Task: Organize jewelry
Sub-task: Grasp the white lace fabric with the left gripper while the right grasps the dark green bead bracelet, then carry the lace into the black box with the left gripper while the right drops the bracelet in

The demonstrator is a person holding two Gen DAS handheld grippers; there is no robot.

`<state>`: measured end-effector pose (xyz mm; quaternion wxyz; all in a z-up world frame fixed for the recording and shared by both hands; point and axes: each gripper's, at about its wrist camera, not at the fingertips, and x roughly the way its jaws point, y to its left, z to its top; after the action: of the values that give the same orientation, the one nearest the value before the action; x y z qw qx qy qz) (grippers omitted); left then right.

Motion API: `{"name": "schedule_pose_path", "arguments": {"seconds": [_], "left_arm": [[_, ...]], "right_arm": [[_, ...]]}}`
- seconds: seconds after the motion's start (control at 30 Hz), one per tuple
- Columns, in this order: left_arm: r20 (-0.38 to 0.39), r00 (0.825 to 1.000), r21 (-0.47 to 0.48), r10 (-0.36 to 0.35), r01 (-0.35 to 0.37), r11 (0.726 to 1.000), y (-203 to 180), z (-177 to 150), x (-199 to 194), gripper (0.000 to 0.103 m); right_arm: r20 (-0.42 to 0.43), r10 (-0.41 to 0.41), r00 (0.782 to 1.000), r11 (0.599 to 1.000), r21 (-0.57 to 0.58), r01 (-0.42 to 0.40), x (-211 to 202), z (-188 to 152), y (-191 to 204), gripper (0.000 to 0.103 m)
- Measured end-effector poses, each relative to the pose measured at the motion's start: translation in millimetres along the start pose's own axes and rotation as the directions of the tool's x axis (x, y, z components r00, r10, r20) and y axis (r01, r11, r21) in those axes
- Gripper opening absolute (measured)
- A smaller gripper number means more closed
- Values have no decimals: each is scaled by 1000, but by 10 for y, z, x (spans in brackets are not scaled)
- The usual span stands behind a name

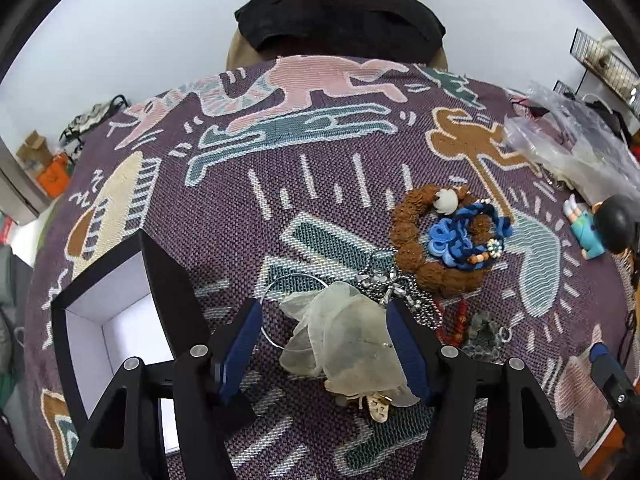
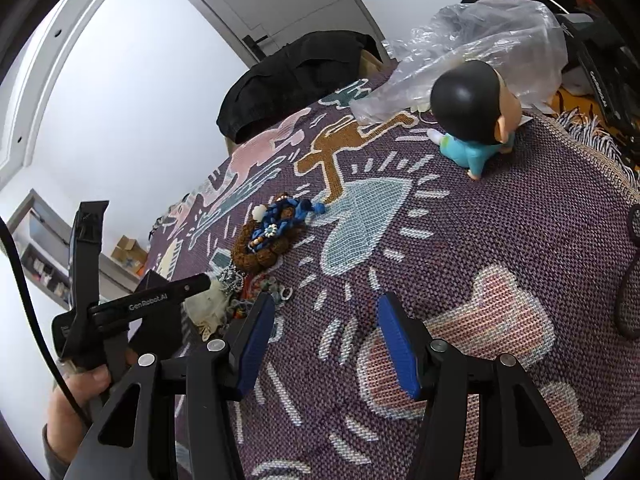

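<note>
A sheer cream pouch [image 1: 344, 336] lies on the patterned cloth between the blue pads of my left gripper [image 1: 324, 306], which stands open around it. A thin wire hoop [image 1: 276, 308] and a gold charm [image 1: 378, 408] lie at the pouch's edges. Just beyond are a silver ball chain [image 1: 400, 292], a red bead strand [image 1: 452, 320], a brown bead bracelet [image 1: 416, 252] and a blue knotted bracelet [image 1: 460, 240]. A black box with a white inside [image 1: 112, 320] stands open at the left. My right gripper [image 2: 326, 300] hangs open over bare cloth, right of the jewelry pile [image 2: 272, 236].
A toy figure in blue [image 2: 476, 120] sits at the far right of the cloth, with a crumpled clear plastic bag [image 2: 480, 48] behind it. A black garment [image 1: 340, 16] drapes over a chair at the far edge. A hand [image 2: 80, 392] holds the left gripper's handle.
</note>
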<state>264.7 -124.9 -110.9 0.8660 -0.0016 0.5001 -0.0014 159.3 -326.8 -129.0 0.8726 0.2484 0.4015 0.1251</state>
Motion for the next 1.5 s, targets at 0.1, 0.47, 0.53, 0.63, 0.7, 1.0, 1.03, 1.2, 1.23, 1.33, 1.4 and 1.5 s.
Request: {"name": "schedule_pose_path", "arguments": {"seconds": [0.1,0.47,0.53,0.63,0.7,1.0,1.03,1.2,1.23,1.33,1.4,1.5], "left_arm": [[-14,1000,13,-9,9,1000,-11,-12,13,43],[-20,995,24,-101,101,995,114,-69,-64,0],[-16,992,9,-129,129,992,175,-88,-109,0],[10,990,8,-143,143,990,245,-103,-207,0],[20,989,7,-146,146,989,300,-116,-269,0],[30,986,-2,-162,162,987,556,-243,-428,0],[34,986,-4,-163,164,987,588,-257,-458,0],[55,985,0,-164,164,986,707,-308,-582,0],[58,985,0,-164,164,986,733,-321,-603,0],[67,985,-4,-157,158,987,810,-342,-647,0],[72,984,-13,-164,166,986,861,-348,-669,0],[95,976,-21,-194,197,980,907,-352,-765,0]], "right_arm": [[-5,1,1000,1000,2,-1,19,2,10,56],[-43,-2,999,996,-84,-2,221,-16,321,56],[-56,-5,998,995,-97,0,283,-17,374,56],[-75,-7,997,993,-117,-2,372,-26,451,56],[-92,-6,996,992,-129,-6,434,-34,498,56],[-146,-51,988,984,-177,24,738,-26,651,56],[-152,-60,987,982,-184,31,767,-23,666,56],[-154,-120,981,969,-233,82,876,7,738,56],[-152,-134,979,964,-249,94,891,7,760,55],[-143,-181,973,942,-311,129,932,-12,836,47],[-150,-174,973,932,-346,114,951,-35,880,22],[-175,-147,973,927,-367,74,928,-38,926,17]]}}
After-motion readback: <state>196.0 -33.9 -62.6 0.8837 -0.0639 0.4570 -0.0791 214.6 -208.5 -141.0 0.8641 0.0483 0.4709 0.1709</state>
